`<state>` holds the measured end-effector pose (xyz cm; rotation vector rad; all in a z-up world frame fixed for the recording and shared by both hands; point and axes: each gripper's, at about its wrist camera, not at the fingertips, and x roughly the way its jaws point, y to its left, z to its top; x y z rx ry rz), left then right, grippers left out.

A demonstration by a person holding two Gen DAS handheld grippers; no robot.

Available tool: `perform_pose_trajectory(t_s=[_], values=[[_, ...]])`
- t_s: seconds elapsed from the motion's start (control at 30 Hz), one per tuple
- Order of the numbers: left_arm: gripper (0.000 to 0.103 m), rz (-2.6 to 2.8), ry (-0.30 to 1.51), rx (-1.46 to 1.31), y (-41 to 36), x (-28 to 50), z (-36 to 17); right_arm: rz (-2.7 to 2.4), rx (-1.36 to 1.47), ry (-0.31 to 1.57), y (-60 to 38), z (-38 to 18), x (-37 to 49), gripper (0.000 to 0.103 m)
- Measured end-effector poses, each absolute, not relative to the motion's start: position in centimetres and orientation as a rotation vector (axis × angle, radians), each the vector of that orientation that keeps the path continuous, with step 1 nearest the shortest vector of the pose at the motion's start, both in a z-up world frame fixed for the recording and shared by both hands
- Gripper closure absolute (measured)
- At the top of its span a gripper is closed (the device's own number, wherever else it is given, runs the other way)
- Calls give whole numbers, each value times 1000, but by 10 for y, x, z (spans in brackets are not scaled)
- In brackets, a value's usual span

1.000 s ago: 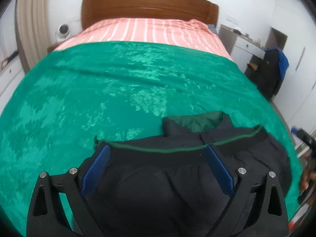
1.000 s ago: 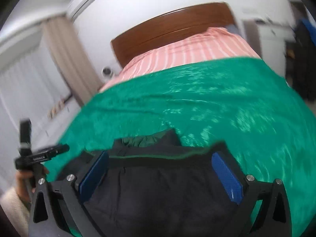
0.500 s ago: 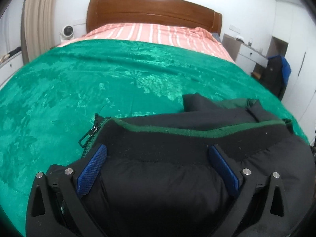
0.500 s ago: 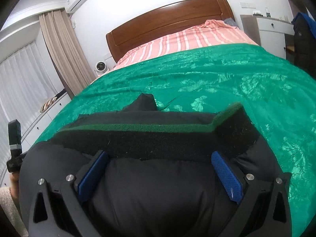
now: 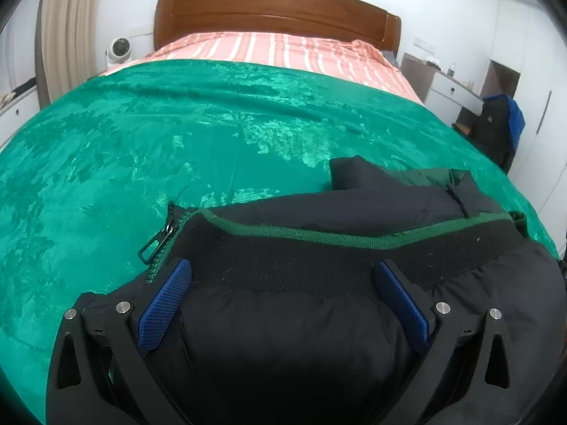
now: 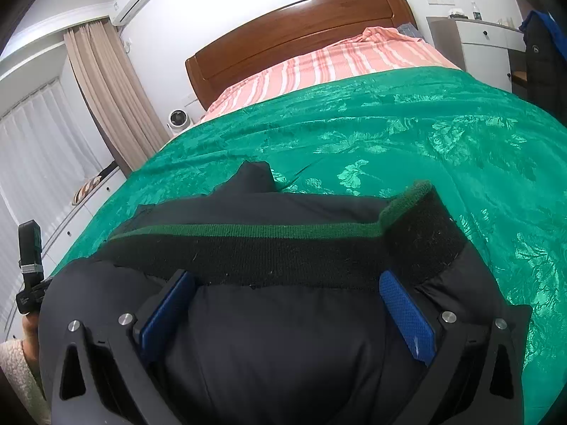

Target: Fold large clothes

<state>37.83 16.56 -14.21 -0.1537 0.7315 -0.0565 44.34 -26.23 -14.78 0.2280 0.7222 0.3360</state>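
A big bed [image 5: 276, 10] has a shiny green blanket [image 5: 177, 141] on it. A black jacket [image 5: 319, 318] lies at the foot edge. Pink striped sheets [image 5: 283, 53] show by the headboard.

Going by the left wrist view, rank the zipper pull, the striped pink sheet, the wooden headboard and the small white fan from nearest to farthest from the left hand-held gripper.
1. Zipper pull: just ahead-left of the left hand-held gripper, at the jacket hem.
2. Striped pink sheet: far end of the bed.
3. Small white fan at far left and wooden headboard behind the sheet: too close to call.
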Motion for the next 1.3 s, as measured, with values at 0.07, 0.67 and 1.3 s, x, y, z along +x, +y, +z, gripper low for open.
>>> perform_pose_trajectory(t_s=[0.07,0.67,1.3], values=[[0,-53,732,-148,165,378,-142,336,228,724,-262,-148,444,1],[0,-54,735,-158,166,381,-146,340,243,727,-264,-151,445,1],[0,-47,750,-151,164,384,-148,344,250,723,-265,-151,445,1]])
